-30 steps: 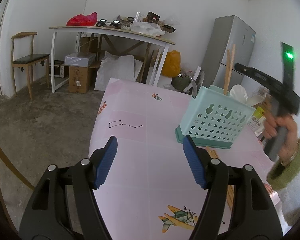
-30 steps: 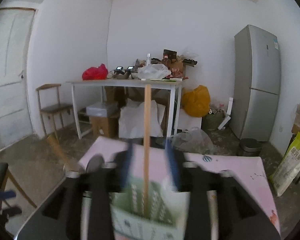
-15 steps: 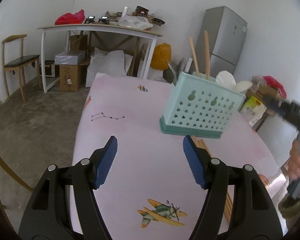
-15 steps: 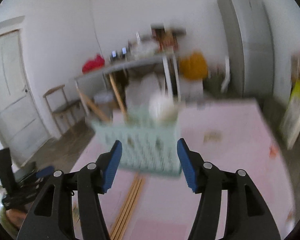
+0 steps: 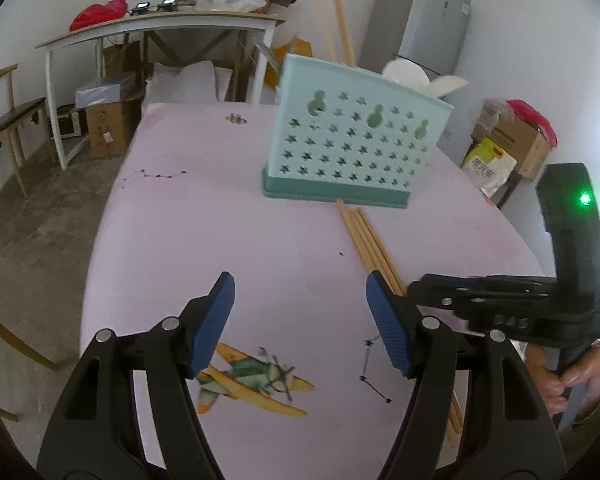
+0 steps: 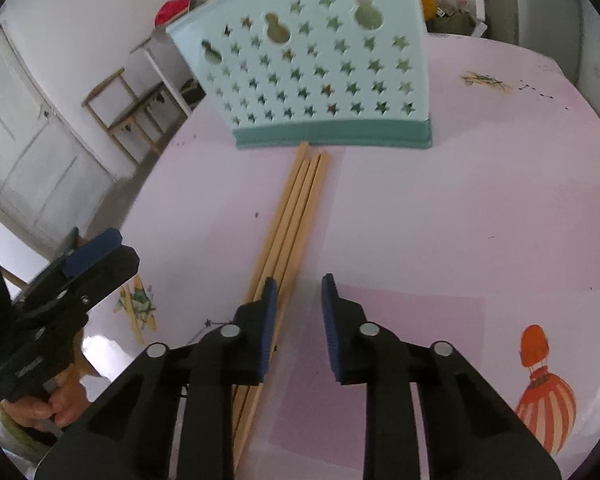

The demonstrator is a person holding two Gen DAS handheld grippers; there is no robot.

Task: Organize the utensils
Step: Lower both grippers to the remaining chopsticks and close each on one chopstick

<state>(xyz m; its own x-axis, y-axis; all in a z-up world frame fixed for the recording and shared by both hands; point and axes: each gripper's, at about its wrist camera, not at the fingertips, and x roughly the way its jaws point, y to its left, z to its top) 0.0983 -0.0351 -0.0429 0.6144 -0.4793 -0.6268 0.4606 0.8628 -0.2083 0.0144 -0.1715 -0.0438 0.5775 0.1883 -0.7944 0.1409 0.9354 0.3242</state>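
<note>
Dropping from above the teal holder (image 6: 312,68) toward the pink tablecloth (image 6: 440,220), the right gripper (image 6: 298,316) now hangs low over the bundle of 4 loose chopsticks (image 6: 296,208), which run from the holder's base at upper center of the right wrist view down under its left finger. A second ago that camera looked level across the room with 1 chopstick upright before it; now it looks steeply down, and 2 chopsticks (image 5: 342,20) stand in the holder at the top of the left wrist view beside a white spoon (image 5: 408,74). So 1 delivery looks finished and the next pick is starting. The right jaws have just been closing to a narrow gap, nothing is between them, and the sticks lie just left of that gap. The left gripper (image 5: 300,320) has drifted closer to the holder, jaws wide apart and empty, over the airplane print (image 5: 252,380) at lower center.
</note>
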